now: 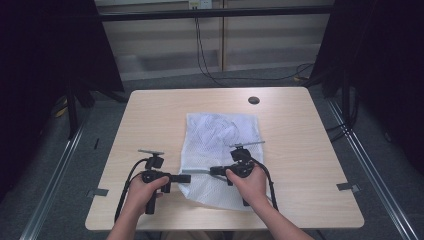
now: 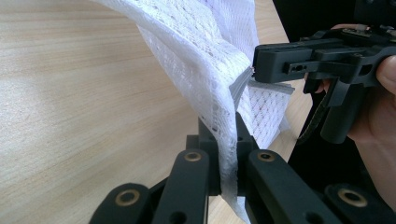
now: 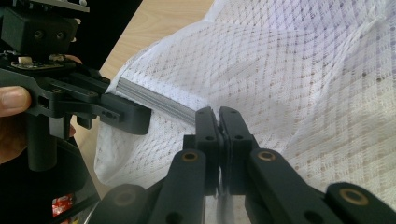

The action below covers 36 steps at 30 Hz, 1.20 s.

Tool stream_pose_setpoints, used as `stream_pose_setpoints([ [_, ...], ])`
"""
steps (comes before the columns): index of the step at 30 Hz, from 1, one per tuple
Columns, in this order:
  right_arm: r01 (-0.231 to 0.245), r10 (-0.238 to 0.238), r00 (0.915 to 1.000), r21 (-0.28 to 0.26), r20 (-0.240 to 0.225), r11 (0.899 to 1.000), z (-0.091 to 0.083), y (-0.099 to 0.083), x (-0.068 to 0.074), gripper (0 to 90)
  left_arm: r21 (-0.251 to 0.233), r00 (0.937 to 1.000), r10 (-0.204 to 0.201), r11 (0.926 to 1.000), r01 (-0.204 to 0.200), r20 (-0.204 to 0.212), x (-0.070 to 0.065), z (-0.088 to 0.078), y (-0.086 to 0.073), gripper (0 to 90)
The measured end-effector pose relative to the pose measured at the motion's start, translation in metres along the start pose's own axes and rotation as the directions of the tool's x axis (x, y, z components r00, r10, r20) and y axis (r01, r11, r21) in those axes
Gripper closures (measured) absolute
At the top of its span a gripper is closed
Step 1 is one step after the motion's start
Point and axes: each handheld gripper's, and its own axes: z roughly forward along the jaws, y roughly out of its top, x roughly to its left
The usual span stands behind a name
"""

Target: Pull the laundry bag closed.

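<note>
The white mesh bag (image 1: 220, 150) is a thin, open-weave netted cloth, matt and see-through, with a grey ribbed strip (image 3: 156, 100) along its edge; the table (image 1: 300, 150) has a pale wood-grain top, smooth with a faint sheen. The left gripper (image 2: 227, 140) and right gripper (image 3: 218, 126) are matt black plastic with brass-coloured metal rivets at the joints.

No legible text, label, brand, number or sign appears on any surface in the high view or either gripper view.
</note>
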Motion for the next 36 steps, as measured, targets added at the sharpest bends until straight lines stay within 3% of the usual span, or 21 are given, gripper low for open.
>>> stream_pose_setpoints([
  [36,-0.019,0.019,0.9998,0.000,-0.001,1.000,-0.012,-0.002,-0.009,87.2,-0.001,0.9999,-0.007,1.0000,0.007,-0.009,0.003,-0.005,0.000,88.7],
])
